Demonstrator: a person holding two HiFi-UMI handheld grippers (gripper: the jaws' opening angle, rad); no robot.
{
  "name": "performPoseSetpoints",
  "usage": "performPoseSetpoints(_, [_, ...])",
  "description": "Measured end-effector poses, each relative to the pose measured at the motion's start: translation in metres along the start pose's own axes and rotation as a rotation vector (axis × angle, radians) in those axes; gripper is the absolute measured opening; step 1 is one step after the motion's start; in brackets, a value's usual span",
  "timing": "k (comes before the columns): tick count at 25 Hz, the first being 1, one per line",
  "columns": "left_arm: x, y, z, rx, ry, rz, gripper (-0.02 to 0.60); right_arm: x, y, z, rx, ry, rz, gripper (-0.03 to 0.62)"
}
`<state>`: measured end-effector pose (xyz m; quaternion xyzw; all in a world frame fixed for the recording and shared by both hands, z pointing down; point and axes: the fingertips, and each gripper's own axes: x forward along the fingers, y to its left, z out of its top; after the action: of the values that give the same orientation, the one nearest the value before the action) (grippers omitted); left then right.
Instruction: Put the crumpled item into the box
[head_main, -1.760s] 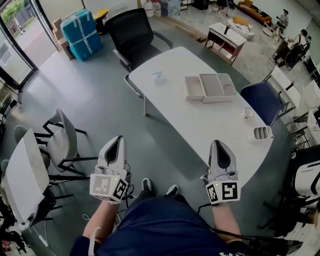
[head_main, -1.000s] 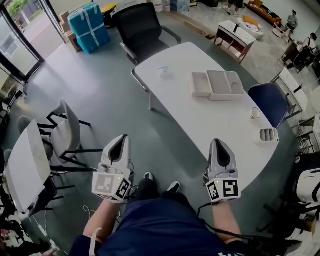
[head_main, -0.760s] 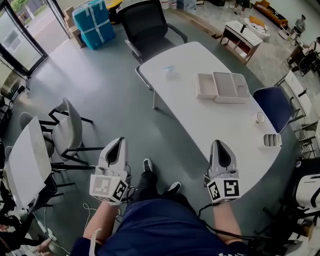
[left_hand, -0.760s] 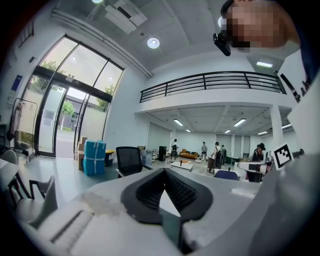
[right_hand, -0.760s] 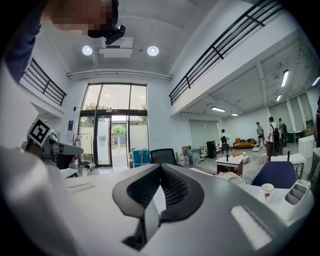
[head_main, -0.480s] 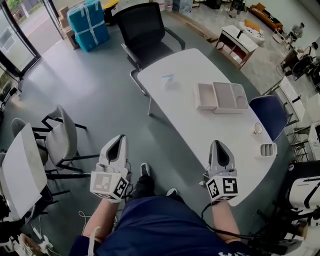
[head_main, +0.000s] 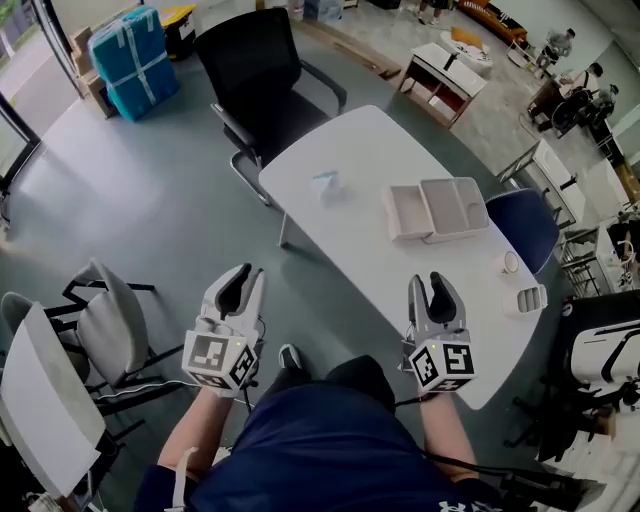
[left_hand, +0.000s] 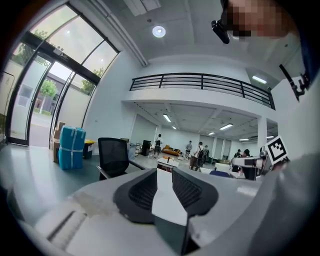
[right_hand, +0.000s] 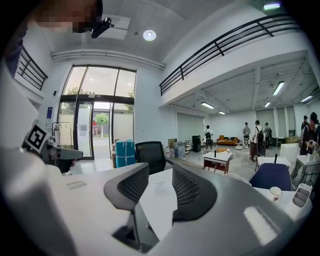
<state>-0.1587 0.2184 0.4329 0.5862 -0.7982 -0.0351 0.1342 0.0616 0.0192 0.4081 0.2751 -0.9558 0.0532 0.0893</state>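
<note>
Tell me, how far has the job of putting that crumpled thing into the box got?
Barely begun. Done: nothing; the crumpled item lies on the table, apart from the open box. In hand: the left hand-held gripper and right hand-held gripper are empty, their jaws just opening, far from the item. Left: reach the item, grasp it, carry it over and drop it in the box.

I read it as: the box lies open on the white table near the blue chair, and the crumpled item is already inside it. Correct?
No. The crumpled item is not inside the box: the head view shows it lying on the white table, apart from the box, toward the black chair. The rest holds: the box lies open near the blue chair.
</note>
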Motion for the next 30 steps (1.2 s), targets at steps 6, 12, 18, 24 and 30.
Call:
performPoseSetpoints(6, [0.056, 0.034, -0.017, -0.007, 0.065, -0.019, 0.107, 0.037, -0.001, -0.005, -0.010, 0.053, -0.010, 0.150])
performPoseSetpoints(12, [0.124, 0.049, -0.034, 0.037, 0.159, -0.029, 0.107, 0.088, -0.014, -0.013, 0.020, 0.066, 0.012, 0.144])
performPoseSetpoints(18, [0.181, 0.054, -0.041, 0.073, 0.239, -0.031, 0.146, 0.128, -0.039, -0.016, 0.072, 0.064, 0.041, 0.150])
performPoseSetpoints(24, [0.248, 0.038, -0.074, 0.112, 0.340, -0.047, 0.185, 0.147, -0.085, -0.016, 0.099, 0.060, 0.035, 0.133])
performPoseSetpoints(30, [0.304, 0.035, -0.124, 0.135, 0.507, -0.115, 0.204, 0.150, -0.111, -0.021, 0.122, 0.079, -0.024, 0.129])
